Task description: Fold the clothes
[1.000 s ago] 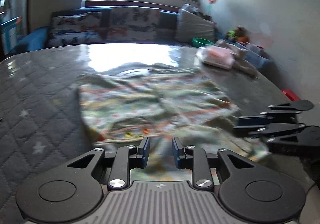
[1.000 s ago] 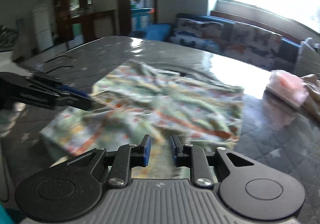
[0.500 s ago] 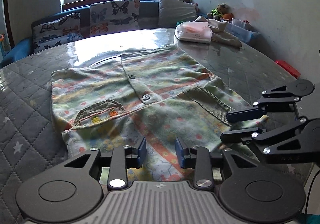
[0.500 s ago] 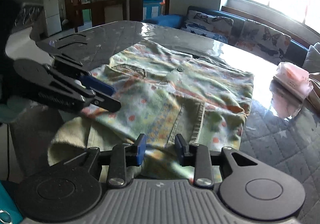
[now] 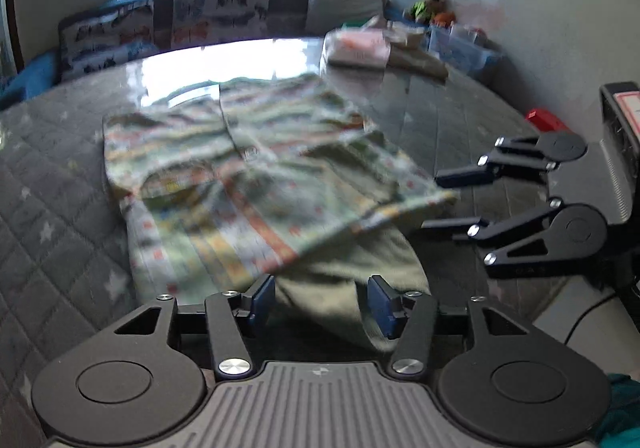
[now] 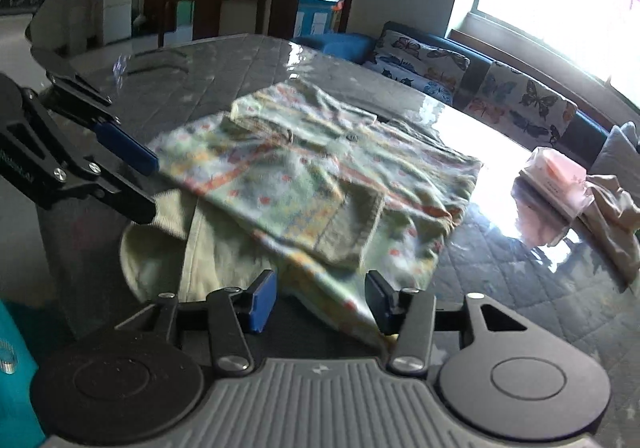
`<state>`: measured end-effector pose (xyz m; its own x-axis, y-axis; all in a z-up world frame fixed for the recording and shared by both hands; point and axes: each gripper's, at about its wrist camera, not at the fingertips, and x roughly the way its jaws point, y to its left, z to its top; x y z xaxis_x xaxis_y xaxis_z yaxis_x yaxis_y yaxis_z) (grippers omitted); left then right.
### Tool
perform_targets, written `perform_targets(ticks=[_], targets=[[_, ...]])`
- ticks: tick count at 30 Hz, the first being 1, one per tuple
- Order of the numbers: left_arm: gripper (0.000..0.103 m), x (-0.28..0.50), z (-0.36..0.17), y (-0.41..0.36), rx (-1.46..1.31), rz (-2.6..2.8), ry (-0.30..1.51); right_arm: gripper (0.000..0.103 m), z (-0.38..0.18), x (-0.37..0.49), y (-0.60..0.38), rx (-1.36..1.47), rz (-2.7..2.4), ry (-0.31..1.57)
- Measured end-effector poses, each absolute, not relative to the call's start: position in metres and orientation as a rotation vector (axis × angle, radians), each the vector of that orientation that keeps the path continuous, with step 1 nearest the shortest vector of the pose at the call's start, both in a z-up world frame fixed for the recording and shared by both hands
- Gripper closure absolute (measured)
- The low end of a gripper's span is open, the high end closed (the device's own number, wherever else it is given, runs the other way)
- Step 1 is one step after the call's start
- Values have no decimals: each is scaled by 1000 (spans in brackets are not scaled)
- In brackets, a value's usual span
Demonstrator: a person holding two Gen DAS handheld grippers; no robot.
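Note:
A green garment with an orange pattern, buttons and pockets [image 5: 248,175] lies folded on the grey quilted table [image 5: 60,207]. A plain green part of it [image 5: 352,280] reaches the near edge. My left gripper [image 5: 322,298] has its jaws opening; that plain cloth lies loose between the pads, which stand clear of it. In the right wrist view the garment [image 6: 320,183] has its patterned hem between the opening jaws of my right gripper [image 6: 320,300], and the pads do not press it. Each gripper shows in the other's view, the right gripper [image 5: 436,201] and the left gripper [image 6: 150,187], both at the garment's near corners.
A pink packet [image 5: 356,45] and a beige cloth [image 6: 616,215] lie at the table's far right. A sofa with butterfly cushions [image 6: 520,99] stands behind the table under the window. A black box [image 5: 624,151] stands at the right edge.
Both grippers' jaws have widened and let the cloth go. Both have drawn back toward the near edge. The garment has settled flat on the table.

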<state>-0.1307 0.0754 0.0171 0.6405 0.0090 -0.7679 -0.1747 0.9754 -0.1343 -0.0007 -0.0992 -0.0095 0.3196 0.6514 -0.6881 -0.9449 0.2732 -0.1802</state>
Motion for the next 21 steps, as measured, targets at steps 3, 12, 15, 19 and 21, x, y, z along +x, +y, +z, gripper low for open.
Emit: perform_targets(ticks=[3, 12, 15, 19, 21], targets=[[47, -129, 11, 74, -250, 107, 910, 47, -13, -4, -106, -678, 1146, 542], [47, -120, 3, 73, -292, 116, 969, 32, -19, -11, -113, -706, 1152, 519], [47, -118, 2, 73, -299, 113, 975, 27, -22, -13, -114, -715, 1152, 510], [47, -116, -1, 73, -307, 118, 993, 24, -25, -14, -115, -717, 1154, 517], [47, -114, -2, 71, -303, 118, 998, 20, -26, -14, -116, -715, 1153, 522]])
